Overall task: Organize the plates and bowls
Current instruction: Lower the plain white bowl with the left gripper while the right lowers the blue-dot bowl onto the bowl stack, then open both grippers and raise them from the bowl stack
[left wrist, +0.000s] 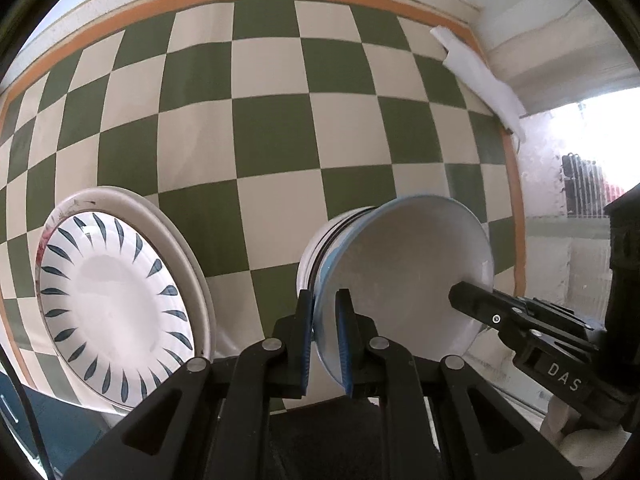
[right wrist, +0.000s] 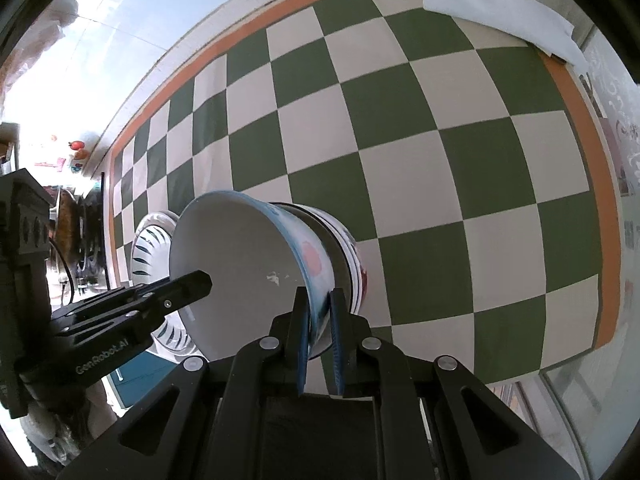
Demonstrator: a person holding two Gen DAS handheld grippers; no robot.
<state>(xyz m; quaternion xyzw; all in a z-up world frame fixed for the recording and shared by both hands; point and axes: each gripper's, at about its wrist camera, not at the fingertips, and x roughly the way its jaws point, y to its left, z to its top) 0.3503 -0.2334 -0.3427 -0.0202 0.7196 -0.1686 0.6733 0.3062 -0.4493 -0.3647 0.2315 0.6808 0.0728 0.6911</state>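
Bowl (left wrist: pixel 404 264) (right wrist: pixel 236 256), white inside, pale blue outside with a reddish patch on the outer wall. It sits tilted in the top of a stack of bowls (left wrist: pixel 324 240) (right wrist: pixel 344 252), held by its rim from two sides. A few small specks on its inner surface in the right wrist view.

Left gripper (left wrist: pixel 325 332) (right wrist: pixel 206 280): jaws clenched on the near rim of the bowl, one blue pad inside the wall, one outside, only the wall's thickness between them.

Right gripper (right wrist: pixel 318 324) (left wrist: pixel 456 294): jaws likewise clamped on the opposite rim, pads either side of the wall. From the left wrist view its black fingertip reaches over the rim into the bowl.

Bowl stack stands on a counter with a green-and-cream checked cloth (left wrist: pixel 280 128) (right wrist: pixel 400 128), orange border along its edges.

To the left of the stack, apart from it: a plate (left wrist: pixel 116 312) (right wrist: pixel 154 248), white with dark blue leaf-shaped marks around the rim, lying on a plain white plate beneath.

At the far corner of the cloth, well apart from the dishes: a crumpled white napkin (left wrist: pixel 480 76) (right wrist: pixel 496 12).
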